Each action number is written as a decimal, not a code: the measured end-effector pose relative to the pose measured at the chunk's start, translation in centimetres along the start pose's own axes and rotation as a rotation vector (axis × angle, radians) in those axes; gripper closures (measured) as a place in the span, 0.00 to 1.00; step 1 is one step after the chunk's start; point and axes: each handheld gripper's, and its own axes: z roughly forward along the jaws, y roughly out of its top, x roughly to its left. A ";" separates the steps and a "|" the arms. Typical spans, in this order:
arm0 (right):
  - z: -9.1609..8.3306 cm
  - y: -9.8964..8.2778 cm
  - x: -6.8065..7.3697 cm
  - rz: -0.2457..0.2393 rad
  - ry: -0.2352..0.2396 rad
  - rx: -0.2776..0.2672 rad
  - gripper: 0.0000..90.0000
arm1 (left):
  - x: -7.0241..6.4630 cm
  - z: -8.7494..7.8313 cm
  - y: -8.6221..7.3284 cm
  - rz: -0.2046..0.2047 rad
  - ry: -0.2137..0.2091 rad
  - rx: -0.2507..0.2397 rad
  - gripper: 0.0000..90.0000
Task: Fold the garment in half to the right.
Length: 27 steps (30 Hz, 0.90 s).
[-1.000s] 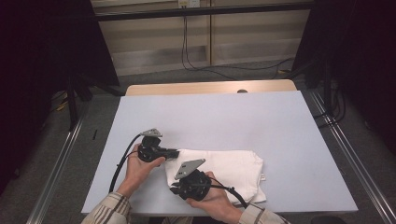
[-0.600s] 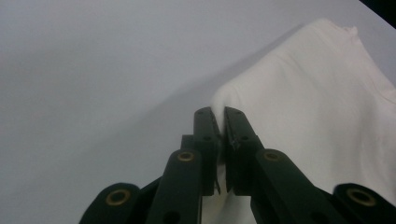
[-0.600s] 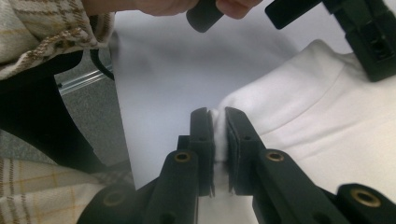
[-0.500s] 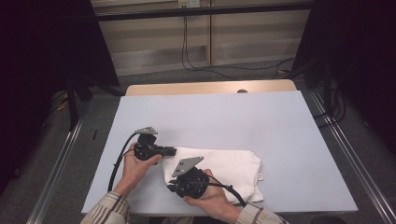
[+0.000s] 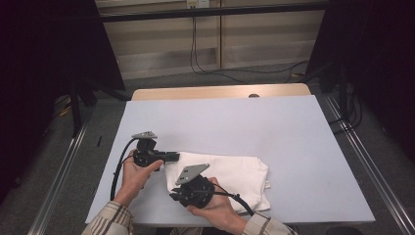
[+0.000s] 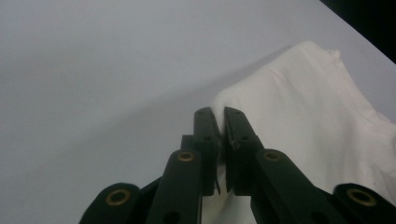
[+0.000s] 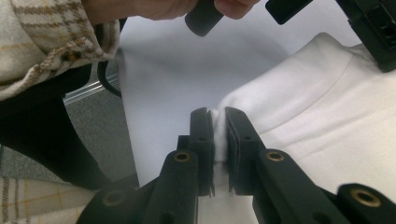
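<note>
A folded white cloth point(image 5: 235, 178) lies on the near part of the pale blue table point(image 5: 244, 127). My left gripper point(image 5: 172, 156) is shut on the cloth's far left corner; in the left gripper view its jaws pinch the raised white fold point(image 6: 280, 112), gripper point(image 6: 218, 114). My right gripper point(image 5: 177, 196) is shut on the cloth's near left corner, and in the right gripper view white fabric point(image 7: 322, 107) is squeezed between the jaws, gripper point(image 7: 218, 114). The person's left hand point(image 7: 154, 7) and checked sleeve point(image 7: 51, 42) appear in the right gripper view.
The table's near edge point(image 5: 147, 220) runs just beneath the hands. A wooden strip point(image 5: 220, 92) borders the far side. Metal rails point(image 5: 63, 166) flank the table, with grey floor and cables point(image 5: 205, 63) beyond. Black cables point(image 5: 120, 169) trail from both grippers.
Both grippers have shifted slightly left and away with the cloth's left edge, and the cloth has slid a little with them.
</note>
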 end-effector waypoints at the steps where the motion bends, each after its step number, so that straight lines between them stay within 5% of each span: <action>1: 0.0 0.1 0.0 0.004 0.001 -0.003 0.92 | 0.0 -0.1 0.0 -0.002 0.005 -0.009 0.94; 20: 0.3 2.6 0.7 -0.006 0.009 -0.063 0.92 | 0.1 -3.3 0.9 -0.006 0.032 -0.069 0.94; 27: 0.1 2.6 0.8 -0.002 0.008 -0.076 0.92 | -0.1 -3.0 1.0 -0.005 0.039 -0.052 0.94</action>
